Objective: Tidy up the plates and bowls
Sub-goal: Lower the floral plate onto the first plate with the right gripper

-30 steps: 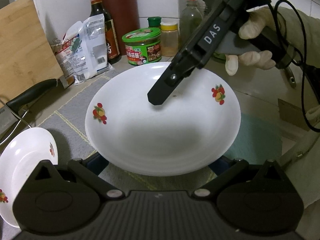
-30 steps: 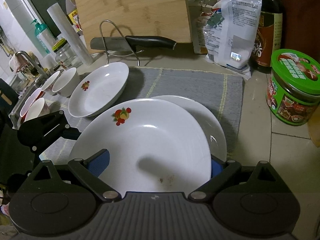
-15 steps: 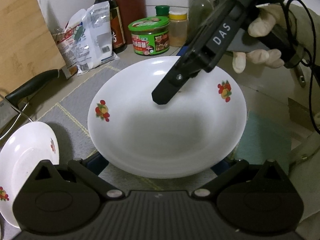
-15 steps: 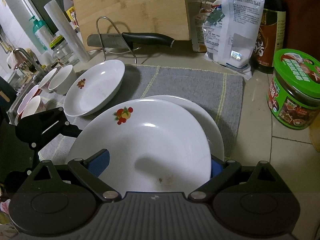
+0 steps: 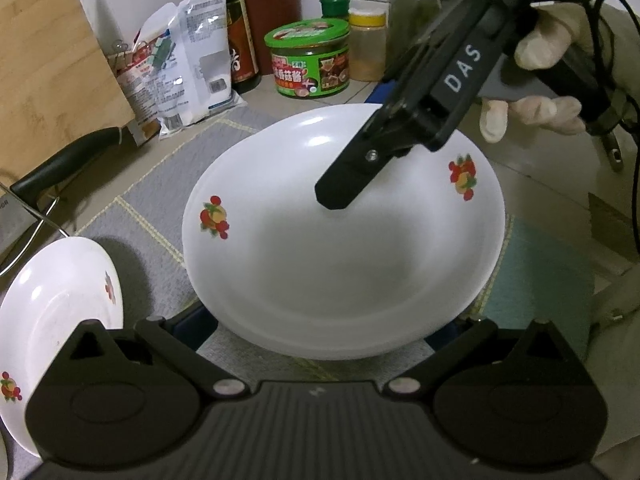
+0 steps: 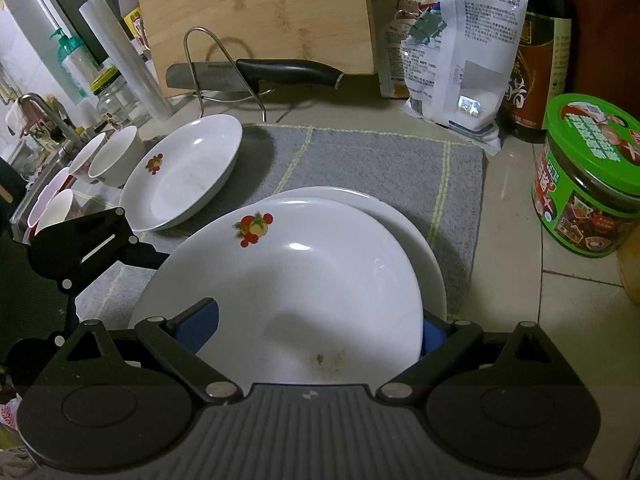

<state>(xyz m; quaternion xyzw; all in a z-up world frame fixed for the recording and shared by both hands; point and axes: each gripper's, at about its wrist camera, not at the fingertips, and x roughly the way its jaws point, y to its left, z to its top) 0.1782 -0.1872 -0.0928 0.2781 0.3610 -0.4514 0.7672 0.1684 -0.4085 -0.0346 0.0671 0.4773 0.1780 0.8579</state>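
Stacking looks about half done. A white shallow plate with a red fruit print [image 6: 288,280] sits on a plain white plate [image 6: 400,216] on the grey cloth mat [image 6: 380,160], nearly nested but offset. The right gripper [image 6: 316,332] straddles the top plate's near rim, blue pads spread wide at either edge; whether they press on it I can't tell. The left gripper [image 5: 320,332] flanks the opposite rim the same way, grip unclear. Left to gather, I'd judge: another fruit-print plate [image 6: 184,172] lying apart, and the small white bowls [image 6: 108,156] by the sink.
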